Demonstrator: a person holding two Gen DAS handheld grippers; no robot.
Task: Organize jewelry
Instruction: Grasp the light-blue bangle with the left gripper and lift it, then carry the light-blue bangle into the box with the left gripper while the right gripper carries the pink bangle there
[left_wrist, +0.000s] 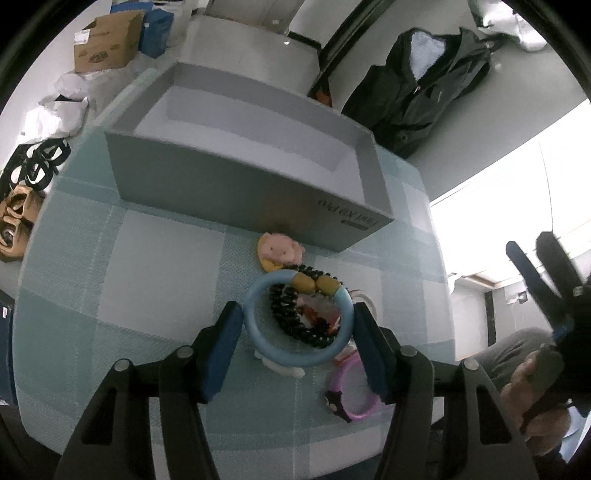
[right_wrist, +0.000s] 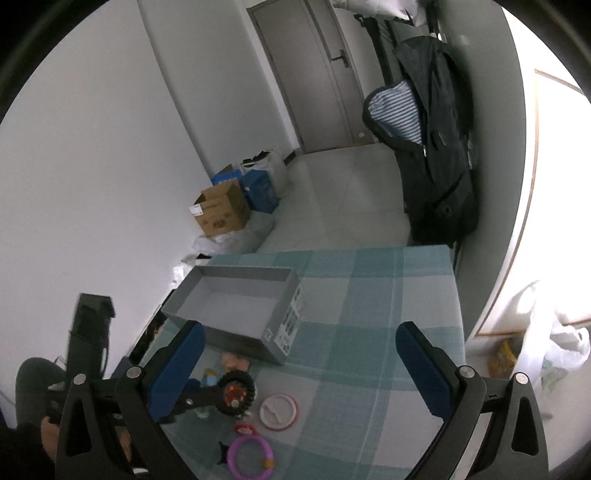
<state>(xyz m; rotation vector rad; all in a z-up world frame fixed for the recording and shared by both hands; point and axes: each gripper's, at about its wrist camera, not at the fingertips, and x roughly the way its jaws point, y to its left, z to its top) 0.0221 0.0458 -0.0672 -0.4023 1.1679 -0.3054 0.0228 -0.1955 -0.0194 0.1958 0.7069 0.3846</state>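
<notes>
A pile of jewelry lies on the checked cloth. In the left wrist view my left gripper (left_wrist: 297, 325) stands with its blue pads either side of a light blue bangle (left_wrist: 258, 336) with two amber beads (left_wrist: 314, 283); the pads touch or nearly touch it. A black bead bracelet (left_wrist: 291, 317) lies inside the bangle, a pink pig charm (left_wrist: 279, 251) behind it and a purple bangle (left_wrist: 354, 391) to the right. An open grey box (left_wrist: 236, 184) stands behind, empty. My right gripper (right_wrist: 299, 369) is open and empty, raised above the table. A pink-white ring (right_wrist: 279, 411) shows below it.
The table (right_wrist: 369, 295) ends at a wall on the right. A black jacket (right_wrist: 436, 147) hangs beyond the far edge. Cardboard and blue boxes (right_wrist: 225, 210) sit on the floor by the left wall. A plastic bag (right_wrist: 554, 350) lies at the right.
</notes>
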